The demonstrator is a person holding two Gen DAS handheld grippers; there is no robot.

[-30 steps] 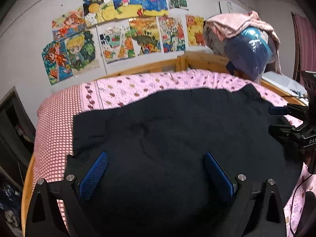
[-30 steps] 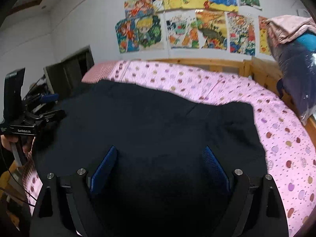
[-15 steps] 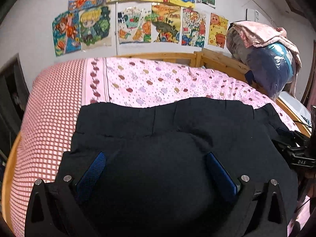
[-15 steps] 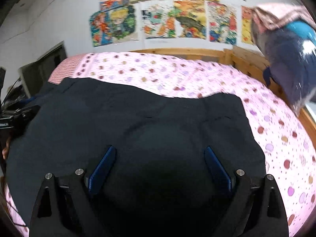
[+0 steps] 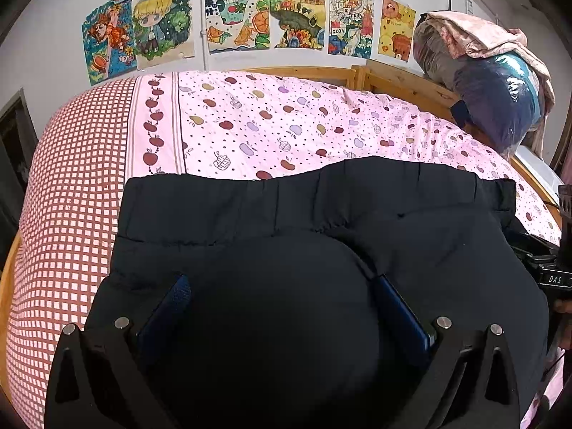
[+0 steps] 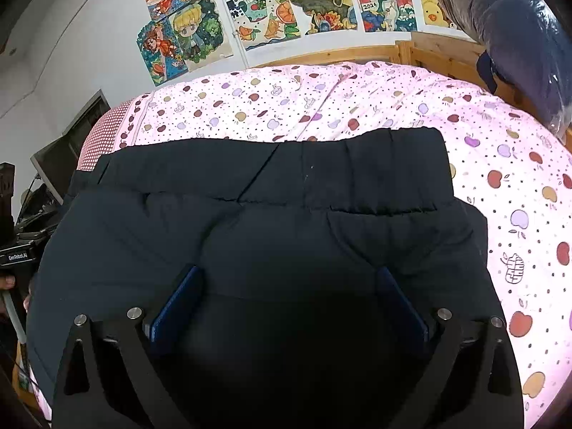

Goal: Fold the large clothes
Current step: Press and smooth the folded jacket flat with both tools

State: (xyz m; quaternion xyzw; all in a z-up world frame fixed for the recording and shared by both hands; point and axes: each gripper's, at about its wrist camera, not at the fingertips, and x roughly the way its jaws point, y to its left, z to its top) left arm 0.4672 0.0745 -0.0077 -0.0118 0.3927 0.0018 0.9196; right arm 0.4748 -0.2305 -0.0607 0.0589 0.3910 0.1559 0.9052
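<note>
A large black padded garment (image 5: 321, 214) (image 6: 286, 178) with an elastic waistband lies spread on the pink bed cover (image 5: 286, 125), an upper layer ending just short of the waistband. My left gripper (image 5: 280, 280) hangs low over its left part, jaws wide, and a dark hump of cloth rises between the blue pads (image 5: 171, 304). My right gripper (image 6: 289, 271) is over the right part, its jaws opening, with cloth between them but no pinch showing. Each gripper also appears at the edge of the other's view: the right gripper (image 5: 550, 271) and the left gripper (image 6: 21, 254).
The wooden bed frame (image 5: 393, 78) runs along the far side under a wall of drawings (image 5: 243, 18). A plastic-wrapped bundle under pink cloth (image 5: 500, 89) sits at the far right corner. Dark furniture with a screen (image 6: 60, 153) stands left of the bed.
Both grippers have sunk and moved forward over the garment, so the waistband looks closer and larger. The right jaws stand slightly wider.
</note>
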